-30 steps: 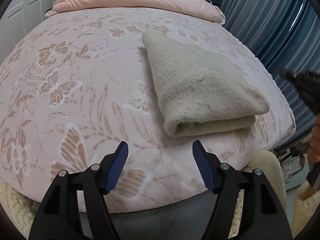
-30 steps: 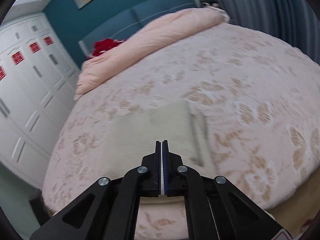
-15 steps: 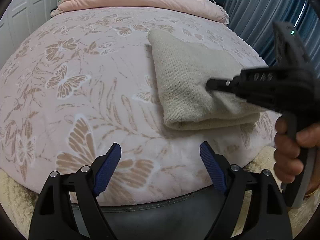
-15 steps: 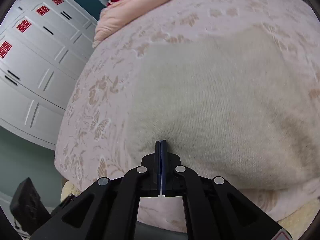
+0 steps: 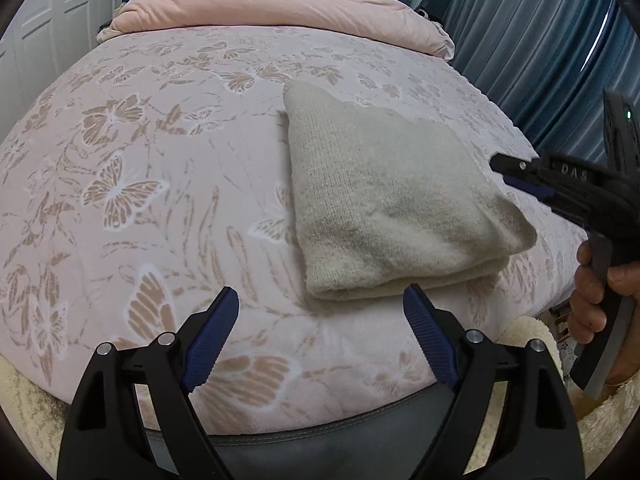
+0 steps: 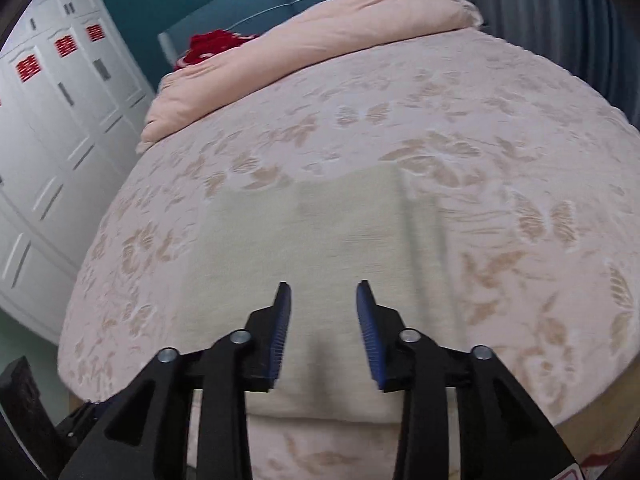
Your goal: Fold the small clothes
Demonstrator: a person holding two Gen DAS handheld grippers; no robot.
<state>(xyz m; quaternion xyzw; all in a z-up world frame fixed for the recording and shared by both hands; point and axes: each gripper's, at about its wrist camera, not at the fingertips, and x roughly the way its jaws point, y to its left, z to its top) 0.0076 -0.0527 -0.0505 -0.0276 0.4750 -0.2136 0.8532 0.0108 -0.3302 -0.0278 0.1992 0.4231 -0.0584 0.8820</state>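
A folded beige knit garment [image 5: 384,196] lies on the bed near its front right edge; it also shows in the right wrist view [image 6: 320,248]. My left gripper [image 5: 320,304] is open and empty, just in front of the garment's near folded edge. My right gripper [image 6: 322,296] is open and empty, hovering over the garment's near end. In the left wrist view the right gripper [image 5: 516,176] shows at the right, just off the garment's right corner, held by a hand.
The bed has a pink butterfly-pattern cover [image 5: 140,184]. A pink duvet [image 5: 280,4] lies rolled at the head of the bed. Blue curtains [image 5: 540,40] hang on the right. White wardrobe doors [image 6: 52,120] stand on the left. A cream fluffy rug [image 5: 532,336] lies by the bed.
My right gripper has opened and drawn back off the garment toward its right end. The left gripper has edged slightly closer to the garment and stays open.
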